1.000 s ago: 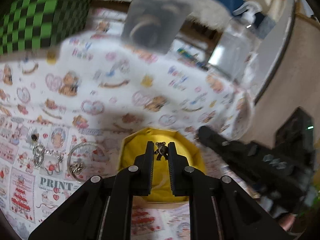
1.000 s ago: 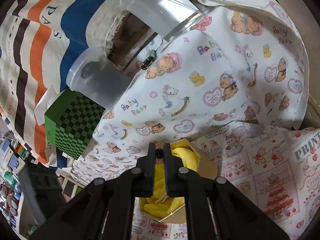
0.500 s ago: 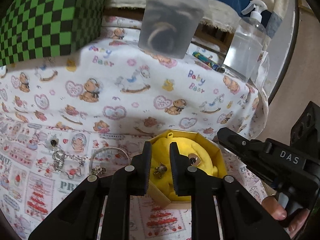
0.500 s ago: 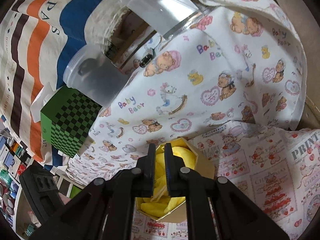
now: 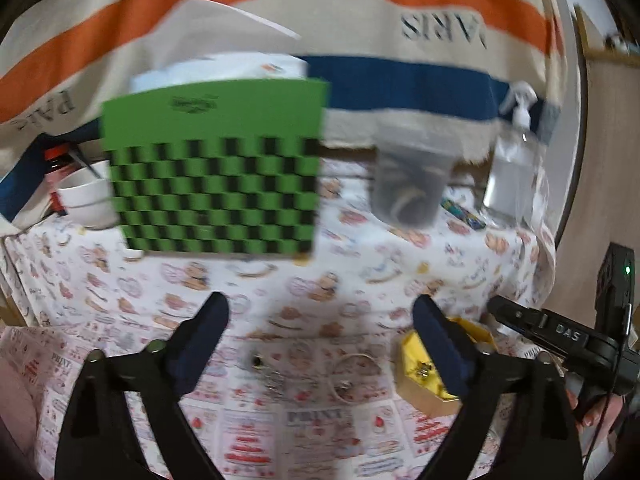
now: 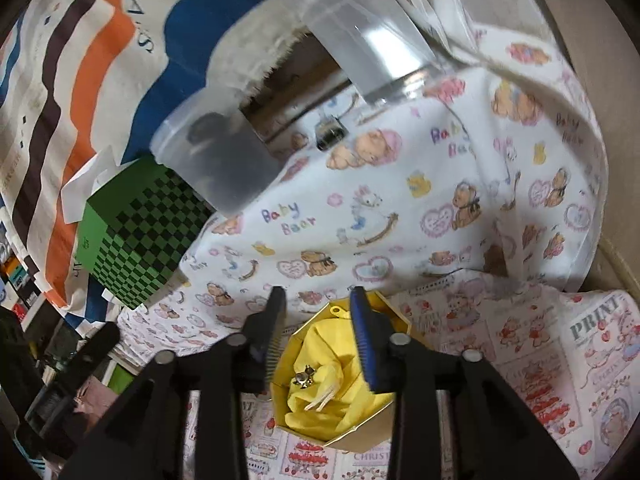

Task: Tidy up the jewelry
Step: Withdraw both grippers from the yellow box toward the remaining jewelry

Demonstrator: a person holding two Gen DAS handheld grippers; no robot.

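A yellow-lined octagonal jewelry box sits on the printed cloth, with a small bear charm and a pale clip inside. My right gripper is open and empty just above the box. In the left wrist view the box is at the right, partly behind my right finger. My left gripper is wide open and empty, raised above a dangling earring and a silver ring bracelet lying on the cloth. The other gripper's black body is at the far right.
A green checkered box stands at the back, with a frosted plastic cup and a clear pump bottle to its right. White bowls sit at the back left. A striped cloth hangs behind. The table edge runs along the right.
My left gripper opened wide, left the bear charm in the box, and drew back and left over the loose jewelry. My right gripper opened above the box.
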